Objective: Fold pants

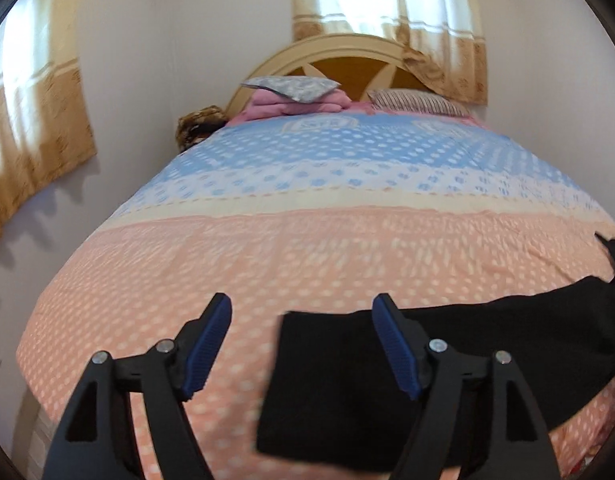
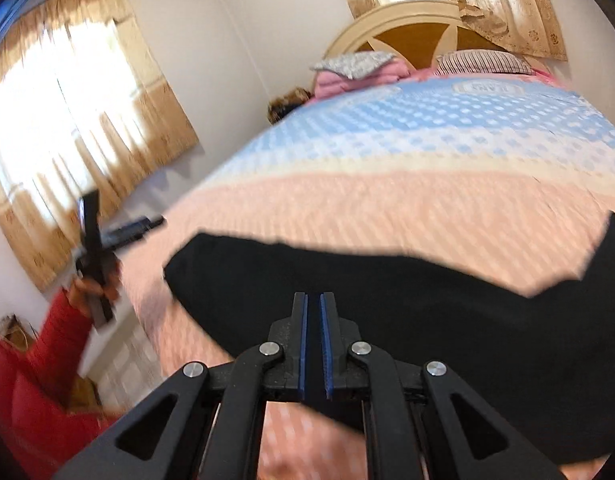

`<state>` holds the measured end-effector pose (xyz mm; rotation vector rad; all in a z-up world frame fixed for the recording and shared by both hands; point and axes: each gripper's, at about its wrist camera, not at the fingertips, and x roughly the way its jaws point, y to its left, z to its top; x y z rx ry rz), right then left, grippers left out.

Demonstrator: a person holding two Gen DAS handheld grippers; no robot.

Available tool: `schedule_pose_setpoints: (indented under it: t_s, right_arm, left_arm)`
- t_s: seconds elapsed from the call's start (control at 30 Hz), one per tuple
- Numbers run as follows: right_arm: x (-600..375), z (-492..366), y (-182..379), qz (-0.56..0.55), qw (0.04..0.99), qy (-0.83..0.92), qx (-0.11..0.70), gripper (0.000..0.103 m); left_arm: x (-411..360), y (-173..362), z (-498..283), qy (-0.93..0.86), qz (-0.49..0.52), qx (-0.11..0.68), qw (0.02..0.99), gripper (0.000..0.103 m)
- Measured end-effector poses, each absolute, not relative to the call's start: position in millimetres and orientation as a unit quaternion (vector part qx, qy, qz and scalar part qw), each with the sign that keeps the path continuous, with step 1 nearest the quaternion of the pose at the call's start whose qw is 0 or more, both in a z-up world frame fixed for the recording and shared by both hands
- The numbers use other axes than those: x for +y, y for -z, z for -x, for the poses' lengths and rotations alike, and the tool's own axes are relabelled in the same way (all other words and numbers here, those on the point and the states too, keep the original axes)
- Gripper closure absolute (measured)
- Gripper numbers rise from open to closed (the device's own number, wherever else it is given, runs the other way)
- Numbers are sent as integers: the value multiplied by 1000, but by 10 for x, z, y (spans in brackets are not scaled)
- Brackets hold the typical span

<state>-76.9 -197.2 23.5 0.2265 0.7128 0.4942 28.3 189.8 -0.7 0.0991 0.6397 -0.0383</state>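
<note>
Black pants (image 1: 447, 360) lie on the pink and blue bedspread (image 1: 307, 240), stretched from the near middle to the right edge. My left gripper (image 1: 303, 304) is open and empty, hovering over the pants' left end; the cloth edge lies between its blue pads. In the right wrist view the pants (image 2: 427, 300) spread across the near part of the bed. My right gripper (image 2: 315, 300) is shut, low over the pants; black cloth shows in the narrow slit between its pads, but a grip cannot be told. The left gripper (image 2: 155, 222) appears at far left, held by a red-sleeved hand.
The bedspread (image 2: 387, 200) covers a large bed. Pillows and folded pink cloth (image 1: 299, 96) lie by the wooden headboard (image 1: 347, 60). Curtained windows (image 1: 27, 100) are on the left and back walls. The bed's left edge drops near the wall.
</note>
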Motion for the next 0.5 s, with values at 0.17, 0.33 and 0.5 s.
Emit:
schedule_pose_setpoints:
  t_s: [0.17,0.33,0.5]
  right_arm:
    - [-1666,74,42,-164,876,-255,374,96]
    - [-1322,-371,238,-186,855,-281,394,96]
    - [-1120,-634,417,-171,848,-288,411,96]
  left_arm:
    - [1560,358,-179,18,-47,341,939,27]
    - [1634,680,16,-17,-55,379,924,28]
    - [1702,790,219,-14,-78,373,924,27]
